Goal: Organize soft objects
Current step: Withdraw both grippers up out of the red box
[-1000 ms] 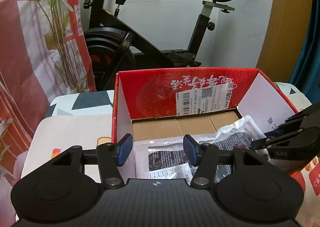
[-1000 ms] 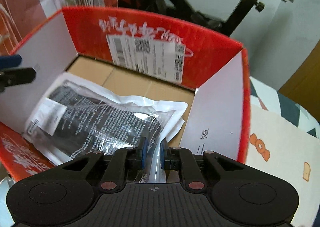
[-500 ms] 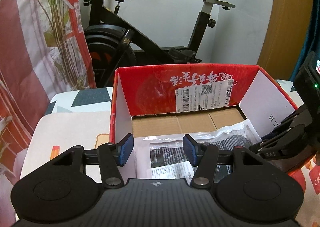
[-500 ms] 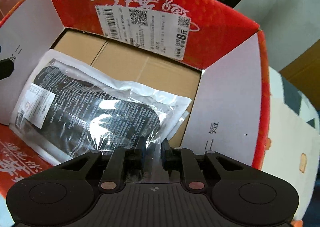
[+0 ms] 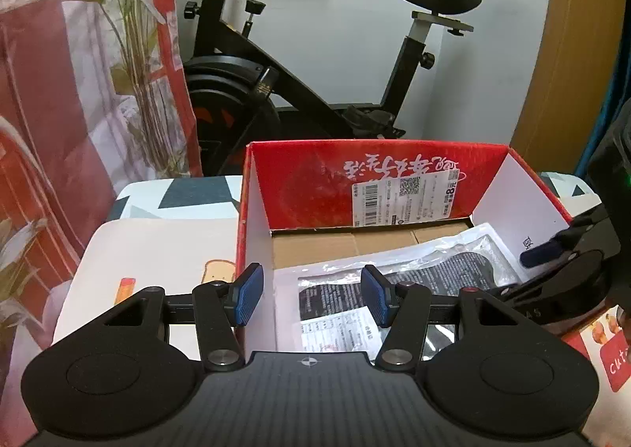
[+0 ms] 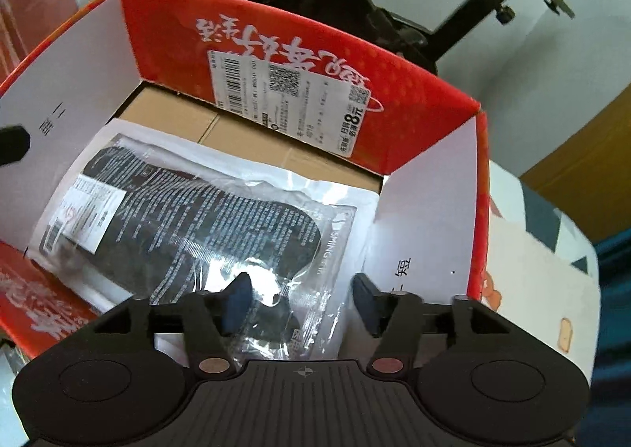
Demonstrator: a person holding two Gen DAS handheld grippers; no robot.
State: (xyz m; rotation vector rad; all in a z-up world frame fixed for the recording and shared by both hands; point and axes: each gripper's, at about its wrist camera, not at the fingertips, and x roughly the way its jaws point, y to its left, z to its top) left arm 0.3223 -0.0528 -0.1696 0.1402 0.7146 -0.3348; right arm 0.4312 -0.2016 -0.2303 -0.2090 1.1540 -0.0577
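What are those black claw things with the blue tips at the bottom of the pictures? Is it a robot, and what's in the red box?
No robot: a person holds two grabbing tools, one in each hand, and each has a camera looking along its two fingers. One picture comes from the left gripper, the other from the right gripper. Both are open and hold nothing. In front sits an open red cardboard box with white inner flaps. Inside it lies a clear plastic packet holding something soft and black, flat on the brown bottom. The right gripper's fingers hang just above that packet. The box stands on a pale patterned cloth. Behind it is a black exercise bike.
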